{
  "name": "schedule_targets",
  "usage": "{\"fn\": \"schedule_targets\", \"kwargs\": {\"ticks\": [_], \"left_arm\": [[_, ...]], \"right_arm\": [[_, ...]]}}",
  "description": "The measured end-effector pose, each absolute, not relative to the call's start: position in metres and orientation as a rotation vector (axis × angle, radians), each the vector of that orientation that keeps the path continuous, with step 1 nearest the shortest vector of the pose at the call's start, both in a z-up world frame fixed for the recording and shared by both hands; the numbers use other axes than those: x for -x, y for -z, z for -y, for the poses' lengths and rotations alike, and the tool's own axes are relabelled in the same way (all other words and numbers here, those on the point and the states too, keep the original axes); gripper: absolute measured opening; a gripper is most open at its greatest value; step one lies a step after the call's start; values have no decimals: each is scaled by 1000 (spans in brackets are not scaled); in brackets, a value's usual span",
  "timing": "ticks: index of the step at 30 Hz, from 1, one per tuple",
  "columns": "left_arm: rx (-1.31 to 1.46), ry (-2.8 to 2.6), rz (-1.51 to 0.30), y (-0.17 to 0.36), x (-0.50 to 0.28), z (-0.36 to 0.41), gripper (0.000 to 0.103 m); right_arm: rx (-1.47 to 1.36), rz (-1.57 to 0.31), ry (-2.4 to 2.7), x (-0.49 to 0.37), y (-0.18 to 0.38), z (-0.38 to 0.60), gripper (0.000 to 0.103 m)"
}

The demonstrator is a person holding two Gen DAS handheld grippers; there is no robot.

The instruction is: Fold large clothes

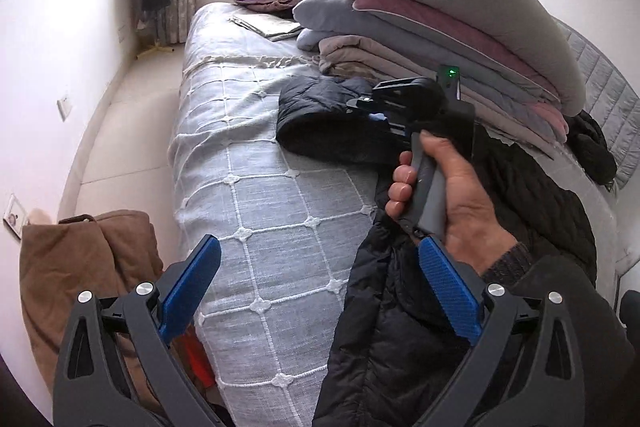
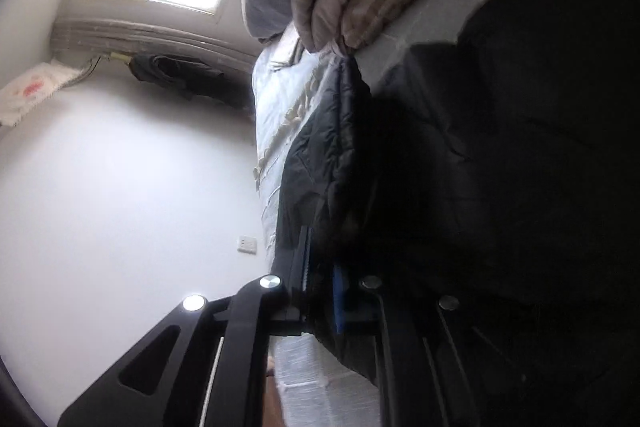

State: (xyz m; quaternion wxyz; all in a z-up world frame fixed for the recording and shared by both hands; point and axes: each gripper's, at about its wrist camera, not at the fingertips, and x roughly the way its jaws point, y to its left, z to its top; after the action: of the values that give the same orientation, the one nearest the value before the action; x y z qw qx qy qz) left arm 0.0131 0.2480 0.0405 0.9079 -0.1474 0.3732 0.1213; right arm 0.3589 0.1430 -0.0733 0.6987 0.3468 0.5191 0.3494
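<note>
Your left gripper [image 1: 320, 291] is gaping wide, empty; your right gripper [image 2: 320, 287] is pinching the black quilted puffer jacket [image 1: 384, 327] between near-closed jaws, risking slippery fabric sliding free.

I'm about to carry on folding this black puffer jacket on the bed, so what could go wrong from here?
1. The right gripper seems to pinch only a bit of the black puffer jacket, so the slippery fabric may slide out.
2. The left gripper is open and holds nothing, and the hem hangs past the bed edge, so the jacket could slide floorward.
</note>
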Motion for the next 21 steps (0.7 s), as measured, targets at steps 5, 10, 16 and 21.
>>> {"fn": "schedule_targets", "kwargs": {"ticks": [5,10,16,21], "left_arm": [[305,-241,-771,-40,-13,-245,96],[302,-237,-780,-38,-14,-243,96],[285,-228,-789,-36,-17,-235,96],[270,-211,-800,-33,-20,-223,96]], "right_arm": [[-704,-1061,-792,-350,45,-135,7],[-664,-948,-817,-344,-3,-110,7],[-622,-780,-787,-332,-76,-14,7],[-607,-718,-650,-318,-95,98,7]]}}
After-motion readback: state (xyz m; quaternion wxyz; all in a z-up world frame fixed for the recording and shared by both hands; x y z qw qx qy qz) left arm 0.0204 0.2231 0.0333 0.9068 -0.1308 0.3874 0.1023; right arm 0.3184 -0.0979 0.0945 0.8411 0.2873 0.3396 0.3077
